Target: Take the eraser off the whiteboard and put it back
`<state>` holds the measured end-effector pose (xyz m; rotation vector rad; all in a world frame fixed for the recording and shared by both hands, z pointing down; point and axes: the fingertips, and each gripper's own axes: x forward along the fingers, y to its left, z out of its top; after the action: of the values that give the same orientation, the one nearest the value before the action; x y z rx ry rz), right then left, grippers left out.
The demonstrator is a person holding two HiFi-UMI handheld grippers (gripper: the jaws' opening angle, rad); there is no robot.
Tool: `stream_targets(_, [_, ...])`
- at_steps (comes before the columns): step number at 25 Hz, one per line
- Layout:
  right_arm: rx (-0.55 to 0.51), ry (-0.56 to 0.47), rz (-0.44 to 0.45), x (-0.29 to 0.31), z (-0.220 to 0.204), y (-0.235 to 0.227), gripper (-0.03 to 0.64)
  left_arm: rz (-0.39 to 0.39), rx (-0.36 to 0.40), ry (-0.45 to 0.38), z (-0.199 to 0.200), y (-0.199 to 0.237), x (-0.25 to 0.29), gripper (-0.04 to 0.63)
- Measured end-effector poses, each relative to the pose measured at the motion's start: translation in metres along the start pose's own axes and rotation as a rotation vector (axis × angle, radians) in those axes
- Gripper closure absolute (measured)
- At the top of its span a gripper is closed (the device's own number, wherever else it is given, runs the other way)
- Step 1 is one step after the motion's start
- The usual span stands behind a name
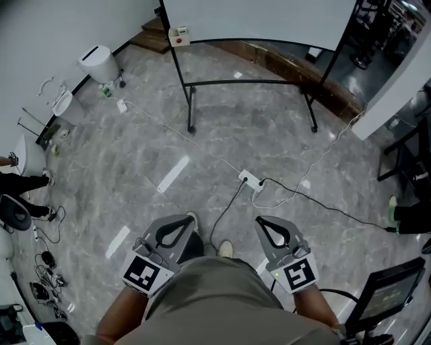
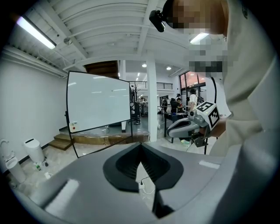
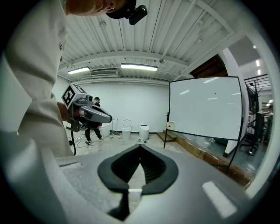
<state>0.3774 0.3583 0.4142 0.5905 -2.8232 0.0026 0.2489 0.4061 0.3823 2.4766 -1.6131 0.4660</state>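
The whiteboard stands on a black frame across the room, far ahead of me. The eraser, a small white block with a red dot, sticks at the board's lower left corner; it also shows in the left gripper view and the right gripper view. My left gripper and right gripper are held side by side close to my body, well short of the board. Both are shut, with nothing between the jaws. Each shows in the other's view: the right gripper and the left gripper.
A white power strip with black and white cables lies on the grey marble floor between me and the board. A white bin stands at the far left, near wooden steps. A person stands at the left edge. A screen is at the lower right.
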Motion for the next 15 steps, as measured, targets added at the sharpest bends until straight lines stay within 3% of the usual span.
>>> stream_targets(6, [-0.03,0.018,0.009,0.023,0.003,-0.01,0.615,0.009,-0.011,-0.015,-0.001,0.024,0.013,0.589])
stream_targets(15, [-0.047,0.059,-0.017,0.103,0.024,-0.036,0.615,-0.016,-0.036,-0.064,-0.004,0.111,0.047,0.589])
